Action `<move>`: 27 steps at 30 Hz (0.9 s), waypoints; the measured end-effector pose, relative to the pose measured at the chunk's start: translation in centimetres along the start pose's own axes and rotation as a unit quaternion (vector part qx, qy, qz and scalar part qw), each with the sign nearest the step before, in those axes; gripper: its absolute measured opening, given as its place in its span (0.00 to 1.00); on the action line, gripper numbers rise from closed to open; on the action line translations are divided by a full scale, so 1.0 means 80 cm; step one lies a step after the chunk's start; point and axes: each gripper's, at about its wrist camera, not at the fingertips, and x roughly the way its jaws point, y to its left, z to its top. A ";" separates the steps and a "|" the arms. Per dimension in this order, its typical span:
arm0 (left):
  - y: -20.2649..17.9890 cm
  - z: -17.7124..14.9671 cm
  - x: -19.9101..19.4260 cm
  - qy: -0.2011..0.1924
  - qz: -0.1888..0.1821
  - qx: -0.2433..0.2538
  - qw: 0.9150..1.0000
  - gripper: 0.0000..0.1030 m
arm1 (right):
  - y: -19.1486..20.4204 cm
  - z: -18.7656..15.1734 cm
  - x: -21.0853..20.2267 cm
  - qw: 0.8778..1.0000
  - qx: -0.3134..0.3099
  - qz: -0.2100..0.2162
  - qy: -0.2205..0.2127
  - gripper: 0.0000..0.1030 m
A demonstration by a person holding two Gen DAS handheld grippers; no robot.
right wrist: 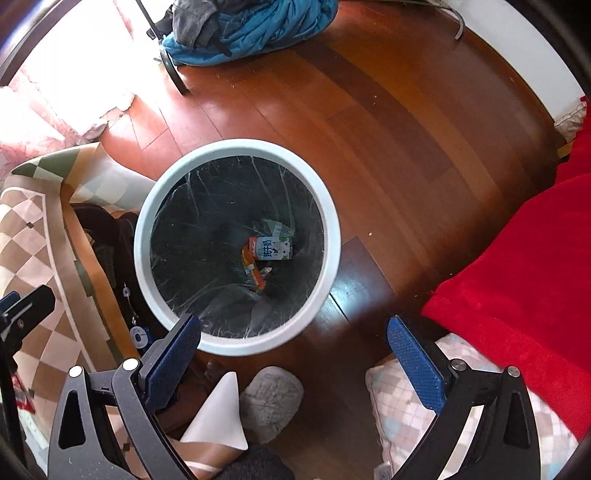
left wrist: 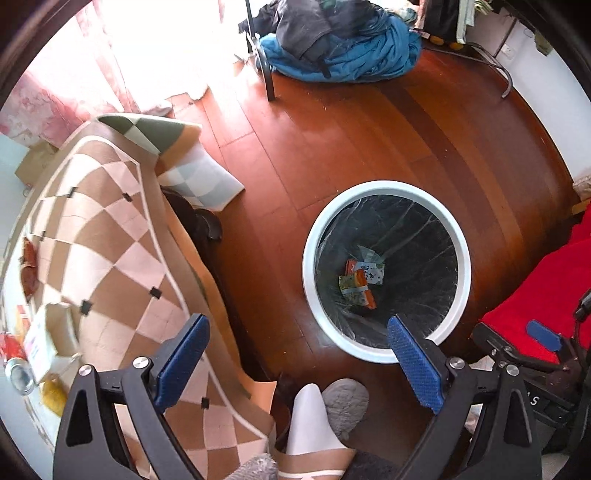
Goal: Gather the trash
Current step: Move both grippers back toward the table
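A white-rimmed trash bin (left wrist: 309, 266) (right wrist: 144, 258) with a clear liner stands on the wooden floor. At its bottom lie a milk carton (left wrist: 371, 272) (right wrist: 275, 248) and orange wrappers (left wrist: 364, 291) (right wrist: 254, 271). My left gripper (left wrist: 299, 362) hangs open and empty over the floor between the table and the bin. My right gripper (right wrist: 295, 362) is open and empty over the bin's near rim. On the checkered tablecloth (left wrist: 110, 236) at the left lie a can (left wrist: 18, 373), a small box (left wrist: 50, 339), a red wrapper (left wrist: 29, 266) and a yellow item (left wrist: 53, 397).
A grey slipper (left wrist: 345, 402) (right wrist: 271, 398) and a person's leg are at the bottom. Red fabric (left wrist: 535, 295) (right wrist: 517, 258) lies to the right. A chair piled with blue and grey clothes (left wrist: 340, 48) (right wrist: 251, 26) stands at the back, pink curtains at the left.
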 end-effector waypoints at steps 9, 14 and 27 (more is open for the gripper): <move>0.002 -0.026 -0.068 -0.043 0.007 0.001 0.999 0.95 | -0.001 -0.028 -0.089 0.999 -0.002 0.001 -0.048 0.99; 0.009 -0.045 -0.111 -0.067 0.001 -0.005 0.998 0.95 | -0.001 -0.044 -0.137 0.997 -0.003 0.005 -0.075 0.99; 0.034 -0.095 -0.235 -0.150 -0.016 -0.023 0.988 0.95 | 0.008 -0.102 -0.285 0.982 0.019 0.053 -0.180 0.99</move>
